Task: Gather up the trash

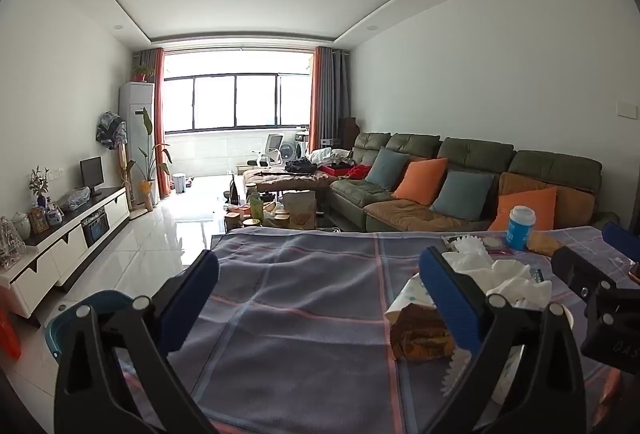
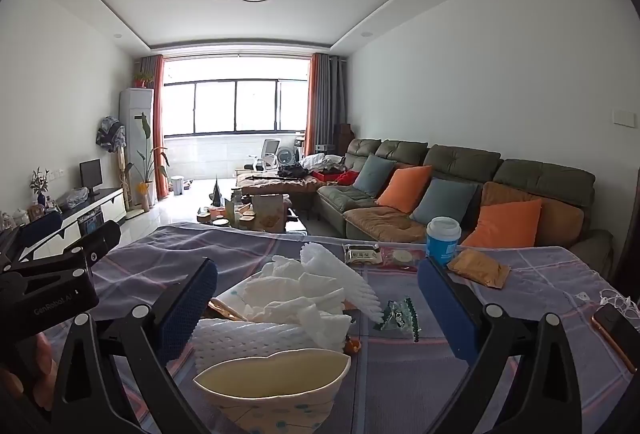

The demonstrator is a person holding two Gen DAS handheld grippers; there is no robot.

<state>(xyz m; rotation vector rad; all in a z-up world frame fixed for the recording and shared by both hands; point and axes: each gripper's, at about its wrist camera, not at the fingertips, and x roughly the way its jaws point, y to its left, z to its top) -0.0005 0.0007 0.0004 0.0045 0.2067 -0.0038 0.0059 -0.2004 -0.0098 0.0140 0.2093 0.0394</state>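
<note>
A pile of trash lies on the checked tablecloth (image 2: 400,374). It holds crumpled white tissues (image 2: 296,300), white foam netting (image 2: 340,272), a squashed paper cup (image 2: 272,390) and a small green wrapper (image 2: 400,316). My right gripper (image 2: 320,310) stands open just before the pile, pads apart from it. My left gripper (image 1: 320,298) is open over bare cloth, left of the tissues (image 1: 508,274) and a brown wrapper (image 1: 420,330). Further back stand a blue cup with a white lid (image 2: 442,240) and a gold packet (image 2: 478,268).
A phone (image 2: 612,330) lies at the table's right edge, and a small metal tin (image 2: 362,254) sits behind the pile. A blue bin (image 1: 92,314) stands on the floor at the table's left. Beyond are a coffee table (image 1: 272,209), a green sofa (image 1: 460,185) and a TV cabinet (image 1: 72,234).
</note>
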